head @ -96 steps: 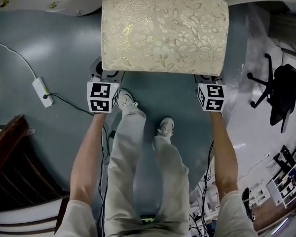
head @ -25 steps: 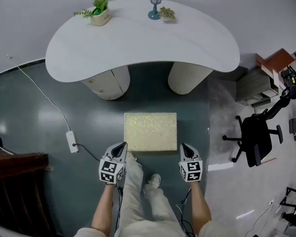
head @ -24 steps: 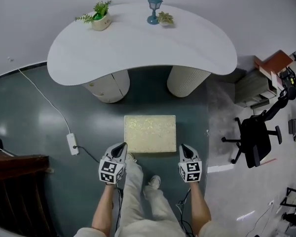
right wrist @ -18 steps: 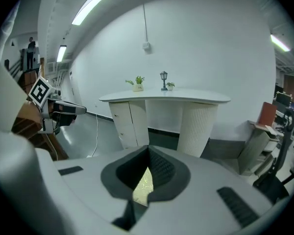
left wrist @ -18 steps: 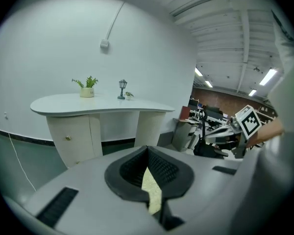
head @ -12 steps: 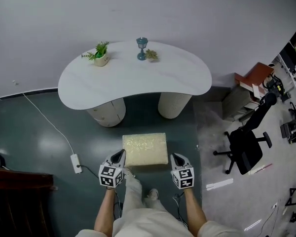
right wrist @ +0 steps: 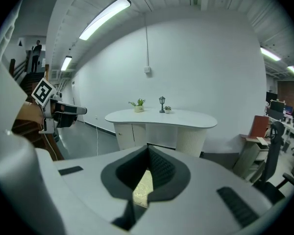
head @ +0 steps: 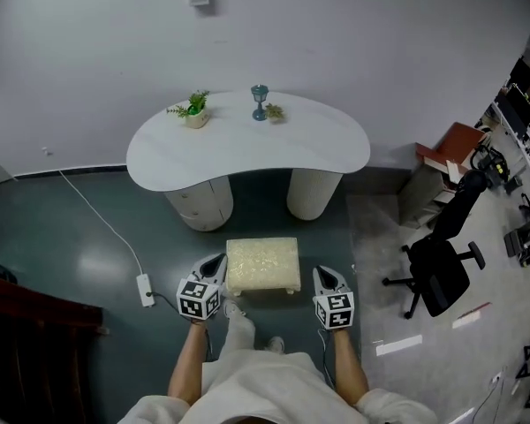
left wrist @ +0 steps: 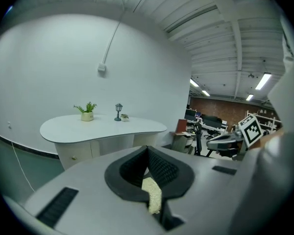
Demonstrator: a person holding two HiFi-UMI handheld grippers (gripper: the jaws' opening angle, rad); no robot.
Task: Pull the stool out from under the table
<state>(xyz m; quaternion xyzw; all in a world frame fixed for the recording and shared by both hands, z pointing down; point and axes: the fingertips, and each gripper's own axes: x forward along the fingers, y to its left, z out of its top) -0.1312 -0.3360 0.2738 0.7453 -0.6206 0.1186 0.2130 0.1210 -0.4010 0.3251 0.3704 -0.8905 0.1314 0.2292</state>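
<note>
Left gripper [head: 217,260], right gripper [head: 323,273] lifted off one stool [head: 263,264].

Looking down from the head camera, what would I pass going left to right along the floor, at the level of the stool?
Along the floor: power strip → left gripper → stool → right gripper → black office chair.

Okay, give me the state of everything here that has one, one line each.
Stool: out from under the table, upright on the floor.
Left gripper: shut, empty.
Right gripper: shut, empty.
Office chair: upright, unoccupied.
Power strip: lying on the floor, cable attached.
Potted plant: upright on the table.
</note>
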